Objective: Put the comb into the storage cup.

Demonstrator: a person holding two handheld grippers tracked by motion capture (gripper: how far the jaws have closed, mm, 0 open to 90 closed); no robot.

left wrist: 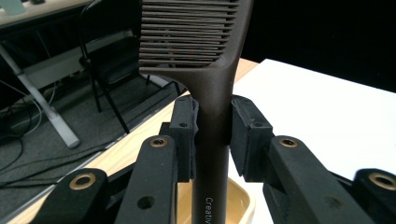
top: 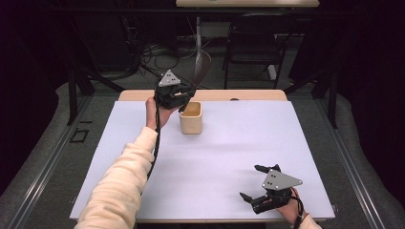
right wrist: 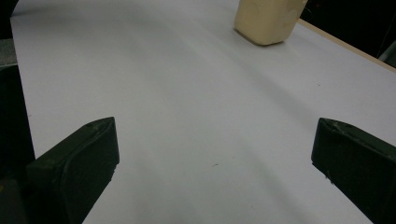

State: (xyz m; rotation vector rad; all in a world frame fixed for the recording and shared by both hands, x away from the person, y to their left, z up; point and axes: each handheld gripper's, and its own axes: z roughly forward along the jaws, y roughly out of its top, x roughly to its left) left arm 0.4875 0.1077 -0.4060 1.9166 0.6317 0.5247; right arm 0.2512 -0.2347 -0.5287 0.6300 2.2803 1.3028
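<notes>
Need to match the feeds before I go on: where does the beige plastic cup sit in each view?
High view: beige plastic cup stands at centre, beside the left gripper.
Left gripper view: its rim at the bottom edge, behind the dark brown comb.
Right gripper view: top edge, right of centre.
Shared landmark: the white table.

Dim, dark surround — bright sheet; close views soft.

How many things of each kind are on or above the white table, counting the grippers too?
Grippers: 2, the left gripper and the right gripper
Combs: 1, the dark brown comb held upright in the left gripper
Containers: 1, the beige container on the table
Total: 4
</notes>
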